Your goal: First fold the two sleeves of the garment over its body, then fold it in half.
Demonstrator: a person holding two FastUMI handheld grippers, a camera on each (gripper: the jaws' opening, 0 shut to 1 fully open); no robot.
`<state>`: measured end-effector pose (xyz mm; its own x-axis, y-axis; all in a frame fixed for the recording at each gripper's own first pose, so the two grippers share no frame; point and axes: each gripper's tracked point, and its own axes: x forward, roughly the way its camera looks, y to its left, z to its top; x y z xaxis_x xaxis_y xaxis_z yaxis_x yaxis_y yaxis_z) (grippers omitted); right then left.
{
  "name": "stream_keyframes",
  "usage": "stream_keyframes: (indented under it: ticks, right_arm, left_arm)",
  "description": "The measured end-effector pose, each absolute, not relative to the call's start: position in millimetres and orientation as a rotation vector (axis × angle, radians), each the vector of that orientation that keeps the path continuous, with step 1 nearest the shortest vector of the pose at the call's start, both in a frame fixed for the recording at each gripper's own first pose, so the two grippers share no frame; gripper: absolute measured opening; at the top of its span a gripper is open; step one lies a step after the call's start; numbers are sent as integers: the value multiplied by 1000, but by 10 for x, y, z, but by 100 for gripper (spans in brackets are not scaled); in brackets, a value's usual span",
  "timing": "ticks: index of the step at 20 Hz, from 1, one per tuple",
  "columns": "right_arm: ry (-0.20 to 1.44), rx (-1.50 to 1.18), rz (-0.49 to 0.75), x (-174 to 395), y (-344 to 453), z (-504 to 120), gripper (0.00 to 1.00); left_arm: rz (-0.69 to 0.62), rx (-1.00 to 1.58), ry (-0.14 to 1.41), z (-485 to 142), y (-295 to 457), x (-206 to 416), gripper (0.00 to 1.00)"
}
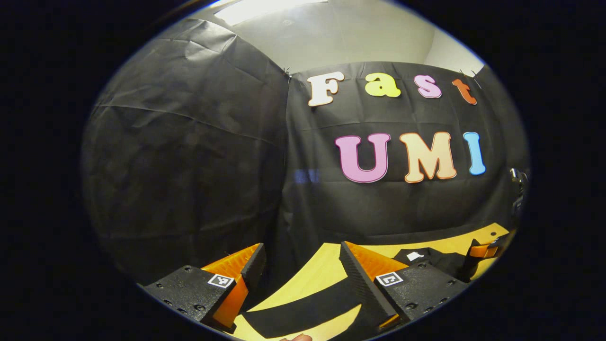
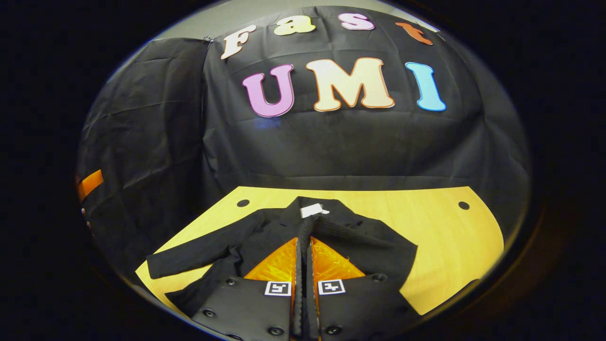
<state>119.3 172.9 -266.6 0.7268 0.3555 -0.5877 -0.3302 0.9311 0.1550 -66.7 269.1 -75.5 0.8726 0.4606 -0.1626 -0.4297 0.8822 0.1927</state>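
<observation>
Lying on the bench [image 2: 440, 237], the garment [image 2: 265, 241] has one sleeve [image 2: 189, 258] stretched out. The left hand-held gripper [image 1: 303, 255] is spread. The right hand-held gripper [image 2: 303, 241] is pressed together above the garment.

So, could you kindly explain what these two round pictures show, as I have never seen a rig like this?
No robot here: a person holds a two-finger gripper in each hand, and each gripper carries a fisheye camera looking forward along its own fingers.

The left gripper view looks mostly at the booth's black cloth wall. The left gripper shows at the bottom, its fingers spread wide apart, so it is open and holds nothing. Below it a sleeve lies on the table.

The right gripper view looks down over the yellow table at a black garment spread flat, collar away from the camera, one sleeve stretched out to the left. The right gripper has its fingers closed together above the garment; nothing seems pinched between them.

No fold looks done yet.
</observation>
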Motion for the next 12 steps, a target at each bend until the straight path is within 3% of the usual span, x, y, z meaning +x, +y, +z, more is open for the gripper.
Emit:
stream_keyframes:
  ticks: [12]
  right_arm:
    - [736, -14, 405, 1609, 2860, -3228, 6]
  left_arm:
    - [462, 139, 295, -1179, 3517, -657, 93]
